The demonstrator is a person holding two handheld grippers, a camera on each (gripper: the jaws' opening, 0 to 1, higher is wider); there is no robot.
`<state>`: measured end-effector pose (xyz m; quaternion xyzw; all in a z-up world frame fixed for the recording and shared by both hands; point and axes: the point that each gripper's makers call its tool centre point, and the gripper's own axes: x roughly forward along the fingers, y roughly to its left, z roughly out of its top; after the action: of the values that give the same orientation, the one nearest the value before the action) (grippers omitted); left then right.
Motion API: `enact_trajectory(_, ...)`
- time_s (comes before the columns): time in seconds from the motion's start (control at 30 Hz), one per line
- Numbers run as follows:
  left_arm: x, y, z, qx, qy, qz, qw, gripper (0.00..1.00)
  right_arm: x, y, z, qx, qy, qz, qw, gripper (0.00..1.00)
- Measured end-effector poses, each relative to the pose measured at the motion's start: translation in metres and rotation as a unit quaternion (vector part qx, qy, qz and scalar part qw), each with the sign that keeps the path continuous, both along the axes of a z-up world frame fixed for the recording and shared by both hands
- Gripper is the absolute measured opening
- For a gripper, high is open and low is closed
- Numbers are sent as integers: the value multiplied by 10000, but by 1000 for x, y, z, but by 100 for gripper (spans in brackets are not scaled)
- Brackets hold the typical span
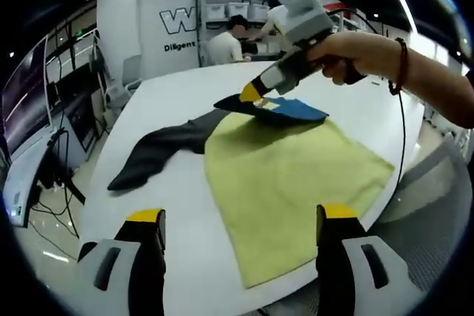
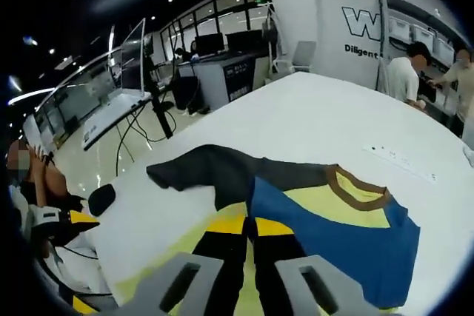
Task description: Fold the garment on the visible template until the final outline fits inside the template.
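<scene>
Garment (image 1: 274, 109) lies on the white worktop (image 1: 185, 257), bunched at about 12 o'clock from the yellow-green template (image 1: 296, 183), overlapping its far edge. It is a shirt in blue and yellow panels with a brown collar, and one dark grey sleeve (image 1: 155, 153) trails off toward 9 o'clock, well clear of the template and flat on the bare worktop.

In the left gripper view the right claw (image 1: 250, 94), held in a person's hand (image 1: 348, 53), comes in from 1 o'clock and tips down onto the near edge of the blue part. Its yellow-tipped jaws look closed on a pinch of fabric, and that edge is lifted slightly off the template. In the right gripper view the same jaws rise from 6 o'clock, drawn nearly together with only a thin gap, with the garment (image 2: 326, 220) just ahead of their tips; the exact bite is hard to make out there. My reading is that the edge is gripped so the body can be drawn or turned over onto the template.

The left claw (image 1: 241, 216) stands wide open with nothing between its jaws, hovering over the near part of the template at 6 o'clock, probably waiting to pin or catch a second point.

The fold looks barely begun: the sleeve (image 2: 215, 172) lies outside the outline and will have to come in. The risk is dragging the template along with the cloth.
</scene>
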<state>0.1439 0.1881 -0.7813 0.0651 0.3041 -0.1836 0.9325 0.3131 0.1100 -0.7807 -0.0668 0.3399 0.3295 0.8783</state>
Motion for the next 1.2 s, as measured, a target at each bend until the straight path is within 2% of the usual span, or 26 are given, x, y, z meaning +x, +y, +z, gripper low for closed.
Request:
enact_trajectory(0.23, 0, 0, -1, -30, 12, 18, 10000, 80, -5, 8, -23, -96, 212, 25, 9997, 0)
enact_trajectory(0.4, -1, 0, -1, -42, 8, 18, 10000, 80, -10, 15, -33, -68, 319, 104, 9994, 0)
enact_trajectory(0.5, -3, -1, -3, -53, 60, -10, 10000, 81, -26, 27, -39, 165, 559, 482, 9971, 0)
enact_trajectory(0.57, -3, -2, -3, -55, 57, -26, 10000, 82, -28, 24, -42, 166, 601, 422, 9972, 1)
enact_trajectory(0.7, -4, -6, -5, -78, 98, -77, 9999, 83, -29, 22, -39, 294, 606, 438, 9968, 14)
enact_trajectory(0.8, -4, -8, -6, -60, 122, -130, 9998, 86, -23, 14, -31, 341, 431, 350, 9979, 21)
enact_trajectory(0.87, -4, -8, -5, -62, 121, -141, 9998, 88, -17, 4, -27, 352, 333, 249, 9985, 33)
enact_trajectory(0.93, -3, -8, -5, -59, 115, -114, 9999, 89, -11, -4, -25, 409, 242, 125, 9988, 53)
enact_trajectory(1.0, -2, -8, -4, -53, 85, -125, 9999, 92, -8, -9, -24, 421, 216, 71, 9989, 66)
enact_trajectory(1.2, 0, -10, -1, -82, 41, -116, 9999, 97, -1, -33, -22, 572, 186, -185, 9980, 83)
